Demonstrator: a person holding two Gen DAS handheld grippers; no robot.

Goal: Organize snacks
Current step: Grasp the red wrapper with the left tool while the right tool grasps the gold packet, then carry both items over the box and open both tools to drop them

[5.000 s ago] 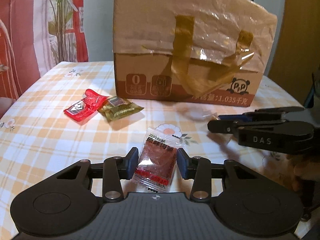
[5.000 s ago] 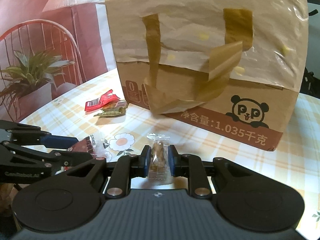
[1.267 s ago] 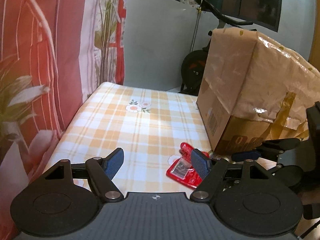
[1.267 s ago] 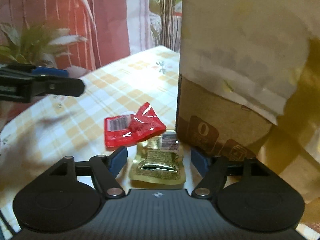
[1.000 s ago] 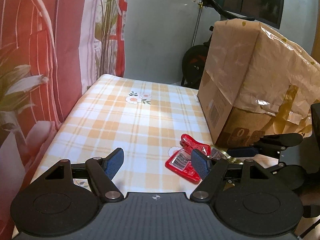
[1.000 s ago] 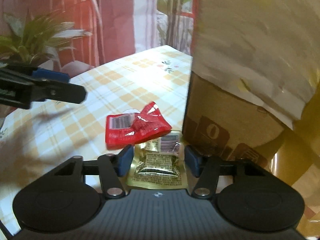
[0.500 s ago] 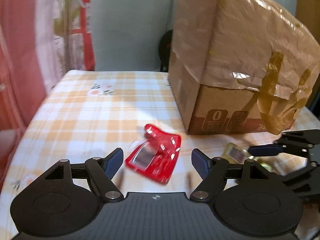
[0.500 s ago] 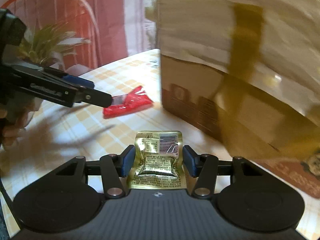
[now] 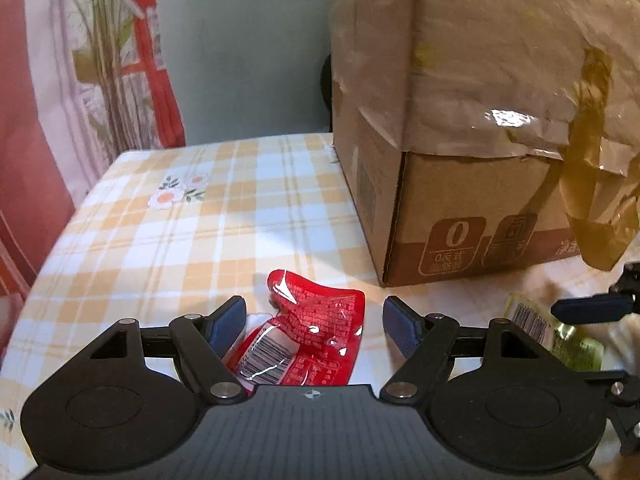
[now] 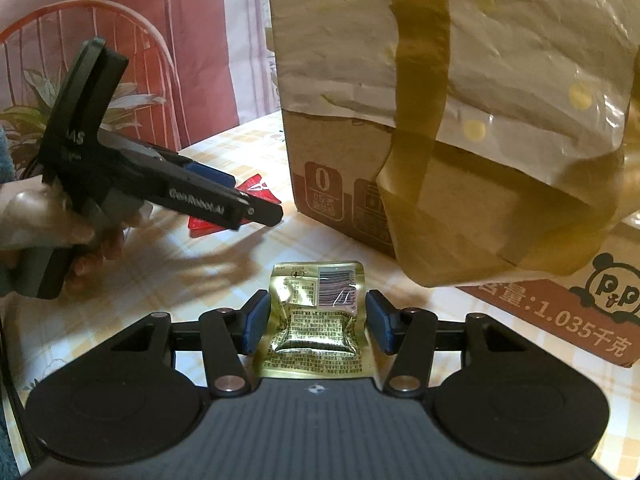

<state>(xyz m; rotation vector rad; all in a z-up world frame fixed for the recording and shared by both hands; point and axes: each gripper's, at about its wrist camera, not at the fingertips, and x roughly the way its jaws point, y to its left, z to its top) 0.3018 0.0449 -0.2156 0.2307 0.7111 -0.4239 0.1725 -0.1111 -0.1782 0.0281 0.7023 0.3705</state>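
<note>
Left wrist view: the left gripper [image 9: 313, 323] is seen low over the counter [image 9: 192, 232], which is covered with a yellow checked cloth. Its jaws are spread wide, and a red snack packet [image 9: 308, 340] is seen lying flat between them. The left pad is just beside the packet's edge, while a clear gap is left at the right pad, so the packet is not squeezed. The red snack packet is placed near the front left corner of the big cardboard box [image 9: 460, 216], down and to the left of it.

In the right wrist view, the right gripper [image 10: 316, 322] is seen in front of the same cardboard box [image 10: 400, 184]. A gold snack packet [image 10: 318, 322] is seen lying on the counter between its jaws. The jaws are about half open, and it cannot be told whether the packet's sides are touched by the pads. A hand [image 10: 48, 224] can be seen at the left, wrapped around the other gripper's handle.
</note>
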